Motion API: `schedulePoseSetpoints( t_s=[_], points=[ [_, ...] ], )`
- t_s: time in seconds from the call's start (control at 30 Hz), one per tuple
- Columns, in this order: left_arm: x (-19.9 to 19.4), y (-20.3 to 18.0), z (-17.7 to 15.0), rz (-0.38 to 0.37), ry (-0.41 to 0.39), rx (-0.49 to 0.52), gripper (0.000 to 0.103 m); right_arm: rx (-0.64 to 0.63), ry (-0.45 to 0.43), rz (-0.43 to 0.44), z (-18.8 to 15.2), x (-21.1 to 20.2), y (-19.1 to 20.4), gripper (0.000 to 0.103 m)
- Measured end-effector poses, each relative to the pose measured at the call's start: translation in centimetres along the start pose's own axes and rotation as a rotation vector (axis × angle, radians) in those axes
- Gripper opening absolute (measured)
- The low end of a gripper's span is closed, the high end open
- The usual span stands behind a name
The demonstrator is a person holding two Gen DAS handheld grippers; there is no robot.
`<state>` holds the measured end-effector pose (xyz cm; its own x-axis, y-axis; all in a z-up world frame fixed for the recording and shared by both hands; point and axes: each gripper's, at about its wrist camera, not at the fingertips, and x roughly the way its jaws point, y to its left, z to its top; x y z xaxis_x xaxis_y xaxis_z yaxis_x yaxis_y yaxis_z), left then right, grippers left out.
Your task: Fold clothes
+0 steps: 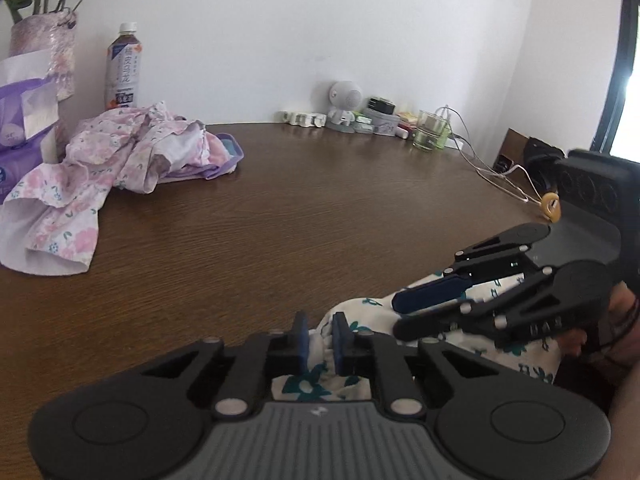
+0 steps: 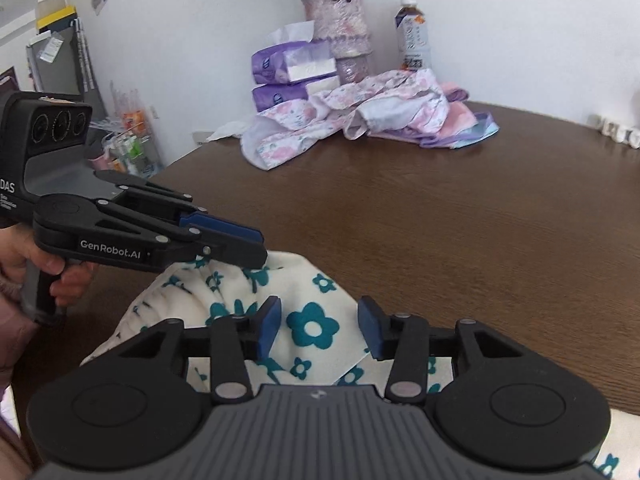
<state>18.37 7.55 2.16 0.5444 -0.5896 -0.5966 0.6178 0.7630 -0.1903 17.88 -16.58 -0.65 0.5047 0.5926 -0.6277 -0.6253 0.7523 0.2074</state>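
Observation:
A white garment with teal flowers (image 1: 356, 310) (image 2: 304, 270) lies bunched at the near edge of the brown table (image 1: 280, 220). My left gripper (image 1: 320, 334) is shut on a gathered fold of it; in the right wrist view the left gripper (image 2: 262, 248) comes in from the left and pinches the cloth's far edge. My right gripper (image 2: 320, 318) hovers over the garment with its blue pads apart, a big teal flower showing in the gap. From the left wrist view, the right gripper (image 1: 398, 316) reaches in from the right just above the cloth. A hand holds each handle.
A pile of pink floral clothes (image 1: 100, 168) (image 2: 352, 116) sits at the back beside a tea bottle (image 1: 124, 68), a vase (image 2: 340, 28) and purple tissue packs (image 2: 288, 64). Small items (image 1: 360, 116) and a white cable (image 1: 500, 172) line the far wall.

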Motion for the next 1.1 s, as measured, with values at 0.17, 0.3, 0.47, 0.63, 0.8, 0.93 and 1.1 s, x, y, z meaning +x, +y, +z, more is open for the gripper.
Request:
schedulePoseSetpoints(
  t_s=[0.17, 0.3, 0.47, 0.63, 0.8, 0.93, 1.1],
  points=[
    [-0.9, -0.1, -0.4, -0.024, -0.007, 0.040, 0.010, -0.069, 0.011, 0.048, 0.3, -0.8, 0.9, 0.004],
    [-1.6, -0.3, -0.6, -0.034, -0.020, 0.065, 0.010, -0.112, 0.013, 0.050, 0.6, -1.2, 1.6, 0.004],
    [-1.5, -0.7, -0.9, -0.028, -0.015, 0.094, 0.010, -0.087, -0.024, -0.022, 1.2, -0.8, 1.1, 0.045],
    [-1.2, -0.6, -1.1, -0.012, 0.002, 0.087, 0.010, -0.047, -0.005, 0.019, 1.4, 0.6, 0.6, 0.024],
    [-1.0, -0.3, -1.2, 0.014, 0.014, 0.059, 0.014, -0.098, 0.040, 0.034, 0.4, 0.5, 1.2, 0.002],
    [-2.0, -0.1, -0.3, 0.057, -0.074, -0.023, 0.014, -0.112, 0.032, 0.023, -0.2, 0.3, 1.5, 0.002],
    [-0.1, -0.8, -0.6, 0.102, -0.010, -0.012, 0.011, -0.106, 0.017, 0.027, -0.5, 0.3, 1.3, 0.002]
  ],
)
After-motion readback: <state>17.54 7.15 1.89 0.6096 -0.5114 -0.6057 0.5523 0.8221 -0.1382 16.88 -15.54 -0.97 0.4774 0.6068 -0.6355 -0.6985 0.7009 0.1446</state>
